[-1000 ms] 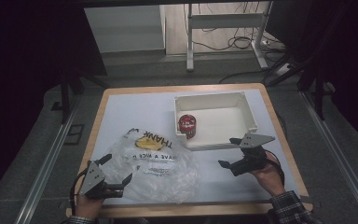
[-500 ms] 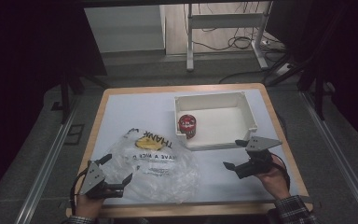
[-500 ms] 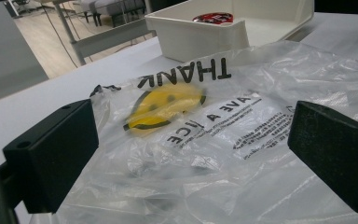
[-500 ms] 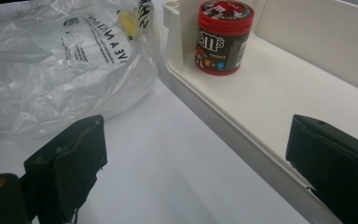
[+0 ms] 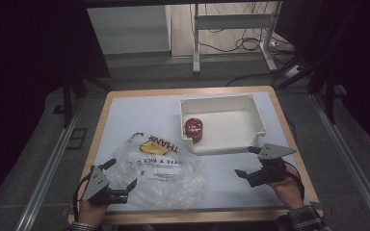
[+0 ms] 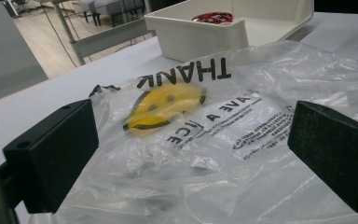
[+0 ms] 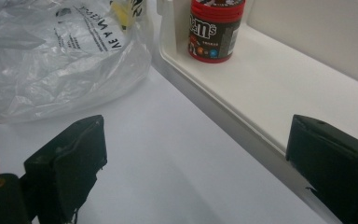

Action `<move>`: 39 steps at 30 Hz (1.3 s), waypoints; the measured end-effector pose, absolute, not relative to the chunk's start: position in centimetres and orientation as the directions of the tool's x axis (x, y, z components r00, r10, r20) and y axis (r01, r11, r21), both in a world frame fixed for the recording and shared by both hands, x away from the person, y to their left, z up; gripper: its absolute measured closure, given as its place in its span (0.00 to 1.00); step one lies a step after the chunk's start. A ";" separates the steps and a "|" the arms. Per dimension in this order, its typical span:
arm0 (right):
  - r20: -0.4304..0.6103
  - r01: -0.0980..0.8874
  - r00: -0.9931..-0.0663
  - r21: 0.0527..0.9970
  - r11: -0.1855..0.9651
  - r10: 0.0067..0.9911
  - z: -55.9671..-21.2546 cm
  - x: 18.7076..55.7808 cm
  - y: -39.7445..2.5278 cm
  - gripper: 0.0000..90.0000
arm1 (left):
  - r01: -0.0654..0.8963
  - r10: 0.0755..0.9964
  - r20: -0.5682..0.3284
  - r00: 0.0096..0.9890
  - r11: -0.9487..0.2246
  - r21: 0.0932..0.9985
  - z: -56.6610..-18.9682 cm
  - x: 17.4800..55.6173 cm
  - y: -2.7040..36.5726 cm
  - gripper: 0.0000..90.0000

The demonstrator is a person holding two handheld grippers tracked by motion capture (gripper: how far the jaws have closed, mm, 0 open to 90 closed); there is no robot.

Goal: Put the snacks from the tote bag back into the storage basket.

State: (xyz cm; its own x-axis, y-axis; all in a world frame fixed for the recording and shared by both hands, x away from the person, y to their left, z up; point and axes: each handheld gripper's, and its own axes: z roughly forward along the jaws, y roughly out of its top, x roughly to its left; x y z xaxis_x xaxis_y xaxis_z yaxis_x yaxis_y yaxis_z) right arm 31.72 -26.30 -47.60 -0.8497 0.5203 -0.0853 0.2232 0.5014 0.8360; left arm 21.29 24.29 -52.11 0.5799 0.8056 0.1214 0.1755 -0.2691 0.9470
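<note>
Plainly, bare table (image 5: 221, 178) separates plastic bag (image 5: 161, 166) from right gripper (image 5: 248, 162)

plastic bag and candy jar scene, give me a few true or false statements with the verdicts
1. The plastic bag lies flat on the table, outside the white bin. True.
2. The red candy jar sits inside the bag. False: it stands upright in the white bin, near its front left corner.
3. The left hand-held gripper is open at the bag's near left edge. True.
4. The right hand-held gripper is shut on the jar. False: it is open and holds nothing, in front of the bin.
5. The bag carries a yellow smiley face and black lettering. True.
</note>
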 end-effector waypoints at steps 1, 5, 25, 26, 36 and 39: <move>-0.084 0.225 -0.849 0.836 0.501 0.522 -47.6 31.7 -26.3 0.06 | 0.175 0.805 0.121 0.580 -0.269 0.947 -52.1 21.3 24.3 0.02; -0.084 0.230 -0.845 0.834 0.501 0.528 -47.7 31.6 -26.6 0.06 | 0.176 0.805 0.121 0.580 -0.269 0.947 -52.1 21.3 24.3 0.02; -0.060 0.263 -0.839 0.825 0.500 0.541 -48.0 31.0 -27.8 0.06 | 0.176 0.802 0.123 0.584 -0.273 0.946 -52.1 21.4 24.2 0.02; -0.056 0.268 -0.839 0.824 0.500 0.541 -48.1 31.0 -27.9 0.06 | 0.176 0.802 0.123 0.584 -0.274 0.946 -52.1 21.4 24.2 0.02; -0.045 0.299 -0.832 0.804 0.514 0.554 -48.5 30.6 -28.5 0.05 | 0.176 0.801 0.123 0.585 -0.274 0.945 -52.1 21.4 24.2 0.02; -0.044 0.306 -0.827 0.801 0.514 0.560 -48.6 30.4 -28.8 0.04 | 0.177 0.801 0.123 0.586 -0.275 0.945 -52.1 21.4 24.2 0.02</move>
